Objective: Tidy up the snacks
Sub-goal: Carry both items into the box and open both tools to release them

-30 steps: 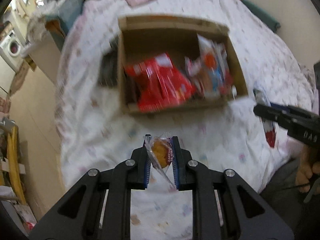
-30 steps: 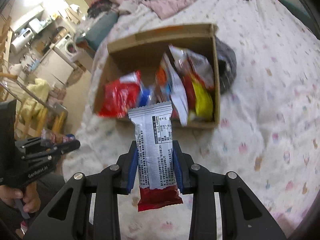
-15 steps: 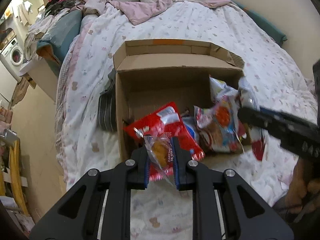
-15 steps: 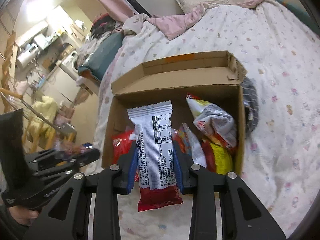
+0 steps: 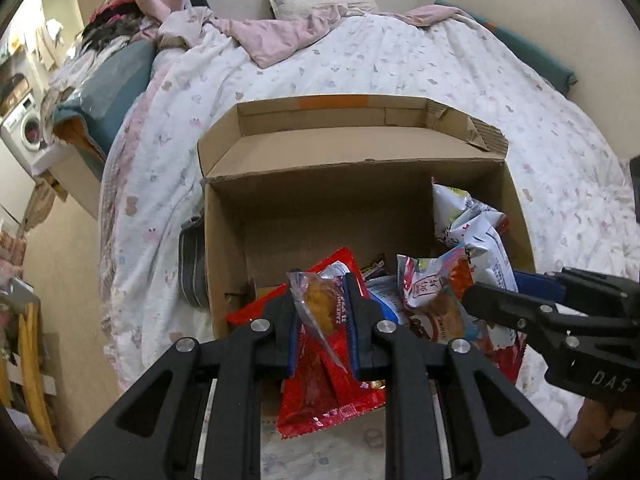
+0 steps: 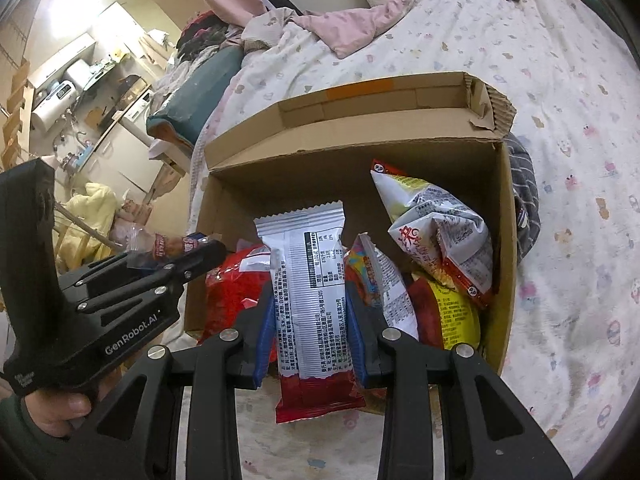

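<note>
Gripping 2 snacks, 1 per gripper: my left gripper (image 5: 322, 308) is clamped on a small clear crinkly cake pack (image 5: 318, 308), my right gripper (image 6: 308, 320) on a flat silver foil bar (image 6: 308, 288) with a red end. Both hang over the near edge of the open cardboard box (image 6: 504, 240). Inside lie glossy, crumpled bags, red, white and yellow. It sits on a soft printed quilt (image 5: 400, 64).

Black tool (image 6: 308, 300), blue pads (image 6: 264, 332), silver screws, "GenRobot.AI" marking
</note>
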Demonstrator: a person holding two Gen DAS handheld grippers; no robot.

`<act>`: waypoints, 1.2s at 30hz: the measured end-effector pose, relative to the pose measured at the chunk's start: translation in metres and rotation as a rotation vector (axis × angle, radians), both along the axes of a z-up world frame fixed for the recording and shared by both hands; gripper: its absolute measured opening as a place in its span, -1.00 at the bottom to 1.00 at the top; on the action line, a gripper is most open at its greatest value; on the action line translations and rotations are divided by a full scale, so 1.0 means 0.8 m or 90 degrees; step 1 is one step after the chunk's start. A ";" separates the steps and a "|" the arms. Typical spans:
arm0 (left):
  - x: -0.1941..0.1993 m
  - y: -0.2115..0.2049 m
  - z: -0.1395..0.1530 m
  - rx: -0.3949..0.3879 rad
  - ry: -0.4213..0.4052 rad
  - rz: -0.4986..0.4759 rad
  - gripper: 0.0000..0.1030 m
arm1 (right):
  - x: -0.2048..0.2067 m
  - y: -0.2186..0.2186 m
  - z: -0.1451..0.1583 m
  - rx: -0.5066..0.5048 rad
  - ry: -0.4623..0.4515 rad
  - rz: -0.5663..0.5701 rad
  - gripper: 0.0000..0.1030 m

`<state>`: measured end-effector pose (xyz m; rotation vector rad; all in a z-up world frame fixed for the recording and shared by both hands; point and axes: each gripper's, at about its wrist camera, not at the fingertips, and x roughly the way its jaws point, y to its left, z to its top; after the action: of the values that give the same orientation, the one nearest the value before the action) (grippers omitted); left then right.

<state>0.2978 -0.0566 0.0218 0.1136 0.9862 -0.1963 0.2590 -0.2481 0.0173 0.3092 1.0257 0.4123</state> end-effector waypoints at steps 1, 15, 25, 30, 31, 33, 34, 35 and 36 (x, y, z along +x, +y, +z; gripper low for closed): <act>0.001 -0.001 -0.001 -0.002 0.004 -0.001 -0.70 | 0.000 0.000 -0.001 0.003 0.003 -0.002 -0.35; -0.001 -0.003 -0.010 -0.016 0.037 0.001 -0.67 | 0.005 -0.013 -0.008 0.015 0.021 -0.012 -0.34; -0.006 0.002 -0.007 -0.027 0.031 0.011 0.09 | 0.008 -0.017 -0.009 0.023 0.022 -0.024 -0.34; -0.009 0.008 -0.007 -0.035 0.036 0.018 0.35 | 0.005 -0.017 -0.008 0.020 0.017 -0.024 -0.34; -0.011 0.009 -0.005 -0.044 0.034 0.016 0.37 | 0.004 -0.017 -0.008 0.020 0.016 -0.025 -0.33; -0.012 0.010 -0.002 -0.051 0.032 0.011 0.39 | 0.004 -0.018 -0.007 0.026 0.012 -0.026 -0.29; -0.014 0.010 0.000 -0.054 0.027 0.011 0.43 | 0.004 -0.019 -0.006 0.033 0.010 -0.025 -0.29; -0.015 0.011 0.002 -0.055 0.024 0.012 0.48 | 0.003 -0.020 -0.005 0.037 0.007 -0.025 -0.29; -0.016 0.013 0.005 -0.058 0.018 0.015 0.49 | 0.002 -0.020 -0.003 0.044 0.000 -0.025 -0.29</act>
<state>0.2848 -0.0459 0.0258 0.0152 1.0051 -0.2210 0.2606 -0.2642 0.0151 0.3909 1.0054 0.4138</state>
